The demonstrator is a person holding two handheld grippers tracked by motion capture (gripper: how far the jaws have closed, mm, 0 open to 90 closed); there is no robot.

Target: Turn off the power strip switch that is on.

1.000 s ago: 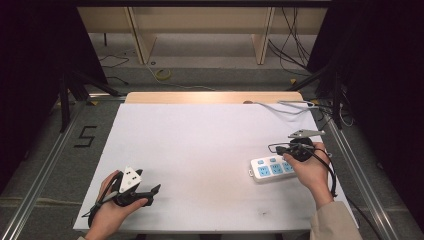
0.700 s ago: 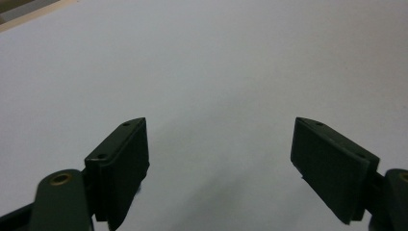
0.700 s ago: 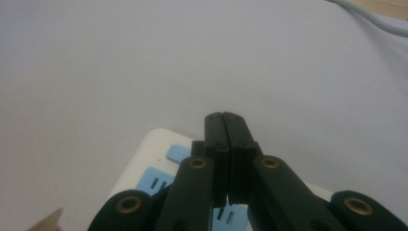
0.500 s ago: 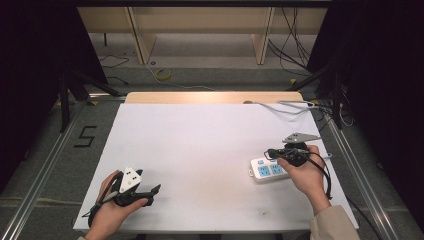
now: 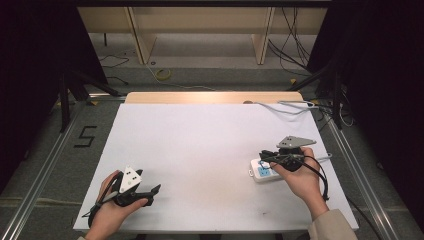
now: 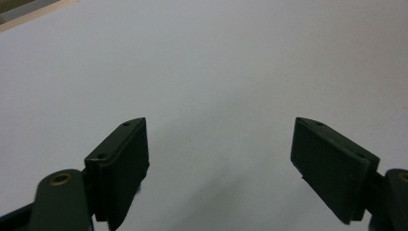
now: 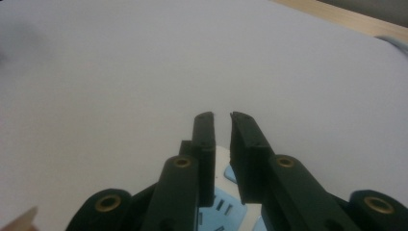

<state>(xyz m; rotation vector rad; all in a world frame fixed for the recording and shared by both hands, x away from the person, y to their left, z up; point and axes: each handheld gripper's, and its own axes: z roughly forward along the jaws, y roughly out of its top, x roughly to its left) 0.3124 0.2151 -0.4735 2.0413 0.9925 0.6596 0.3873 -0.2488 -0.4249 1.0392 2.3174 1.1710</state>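
Hovering over power strip (image 5: 264, 170), right gripper (image 7: 221, 117) had jaws just parted slightly, nothing between; strip likely released. Left gripper (image 5: 150, 192) rested wide apart, empty, on white table (image 5: 200, 145).

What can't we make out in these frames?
- Power strip: high view, right hand and right tongs cover its far part; right gripper view, the jaws hide most of it.
- Strip's cord: too small to trace, high view.
- Left tongs: high view too small for the jaw gap.
- Dark speck on table: too small to identify.
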